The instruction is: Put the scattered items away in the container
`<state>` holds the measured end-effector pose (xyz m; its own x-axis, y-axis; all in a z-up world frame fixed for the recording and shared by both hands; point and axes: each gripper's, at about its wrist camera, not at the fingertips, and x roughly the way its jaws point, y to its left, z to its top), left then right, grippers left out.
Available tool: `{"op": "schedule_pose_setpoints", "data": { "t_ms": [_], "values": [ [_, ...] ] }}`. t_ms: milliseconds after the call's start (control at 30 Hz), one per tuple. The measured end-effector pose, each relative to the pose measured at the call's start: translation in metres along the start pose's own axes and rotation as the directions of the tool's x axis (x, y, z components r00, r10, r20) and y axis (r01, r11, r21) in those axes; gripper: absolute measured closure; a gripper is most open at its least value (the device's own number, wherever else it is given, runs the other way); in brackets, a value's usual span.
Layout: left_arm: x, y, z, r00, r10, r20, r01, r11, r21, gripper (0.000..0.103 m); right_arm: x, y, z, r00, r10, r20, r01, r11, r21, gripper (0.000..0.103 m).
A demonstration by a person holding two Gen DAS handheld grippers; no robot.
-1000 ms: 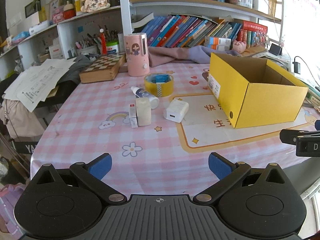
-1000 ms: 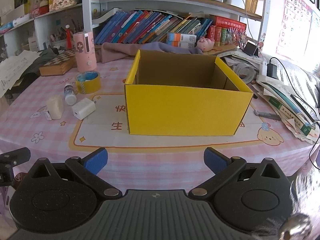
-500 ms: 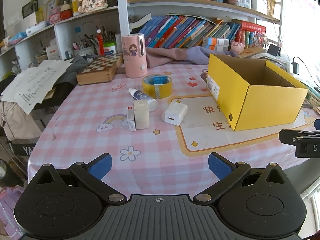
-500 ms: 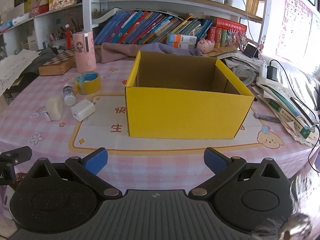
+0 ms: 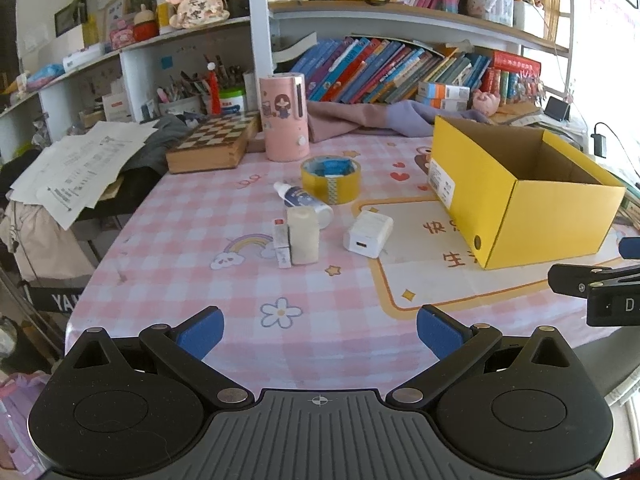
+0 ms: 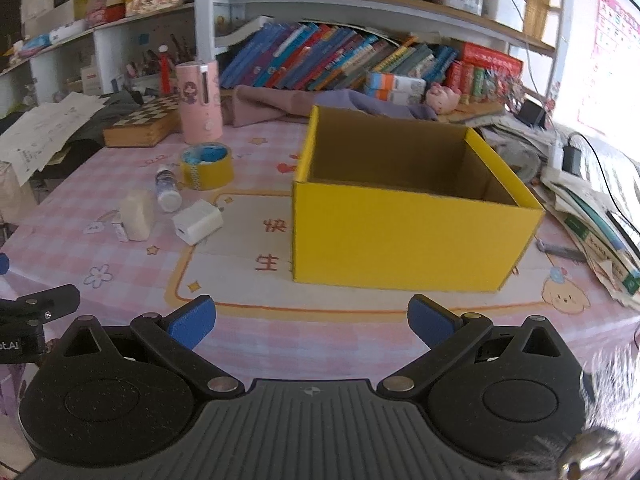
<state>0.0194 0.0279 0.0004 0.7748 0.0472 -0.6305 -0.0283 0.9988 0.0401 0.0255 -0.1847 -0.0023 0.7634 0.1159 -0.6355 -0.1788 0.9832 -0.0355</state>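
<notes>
Reaching for the scattered items: white plastic charger cube point(image 5: 368, 233), cream block point(image 5: 303, 235), small white bottle point(image 5: 303, 199) and yellow tape roll point(image 5: 330, 179), clustered left of the open yellow cardboard box point(image 6: 404, 216).
Best taken singly, charger first, squarely across flat sides; box apparently empty, floor partly hidden; left gripper point(image 5: 320, 330) and right gripper point(image 6: 311, 322) both spread wide, holding nothing.

My left fingers point(image 5: 202, 334) spread wide over the desk point(image 5: 180, 240). Ahead lie a white charger point(image 5: 368, 233) and tape roll point(image 5: 331, 179), beside the yellow box point(image 5: 516, 200).
</notes>
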Motion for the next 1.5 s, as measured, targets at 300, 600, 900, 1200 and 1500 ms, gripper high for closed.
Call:
{"op": "schedule_pose_setpoints", "data": {
  "t_ms": [300,600,900,1200,1500],
  "values": [
    [-0.007,0.022,-0.001,0.999,0.038,0.02,-0.037,0.999,-0.04,0.0,-0.001,0.027,0.009,0.997,0.07,0.013,-0.069,0.995,-0.075,0.0],
    [-0.009,0.043,-0.003,0.995,0.097,0.009,-0.096,0.991,-0.089,0.0,0.008,0.05,0.017,0.989,0.148,0.007,-0.146,0.981,-0.127,0.0],
    [-0.003,0.052,-0.002,0.992,0.127,0.0,-0.126,0.985,-0.116,0.0,0.022,0.061,0.024,0.979,0.201,-0.009,-0.2,0.967,-0.155,0.002],
    [0.02,0.055,0.01,0.996,0.091,0.004,-0.09,0.991,-0.102,0.0,0.054,0.068,0.042,0.975,0.218,-0.032,-0.221,0.959,-0.175,0.008],
    [0.06,0.058,0.03,0.998,0.053,-0.023,-0.055,0.994,-0.096,0.001,0.1,0.072,0.074,0.97,0.236,-0.065,-0.244,0.951,-0.19,0.018]
  ]
}}
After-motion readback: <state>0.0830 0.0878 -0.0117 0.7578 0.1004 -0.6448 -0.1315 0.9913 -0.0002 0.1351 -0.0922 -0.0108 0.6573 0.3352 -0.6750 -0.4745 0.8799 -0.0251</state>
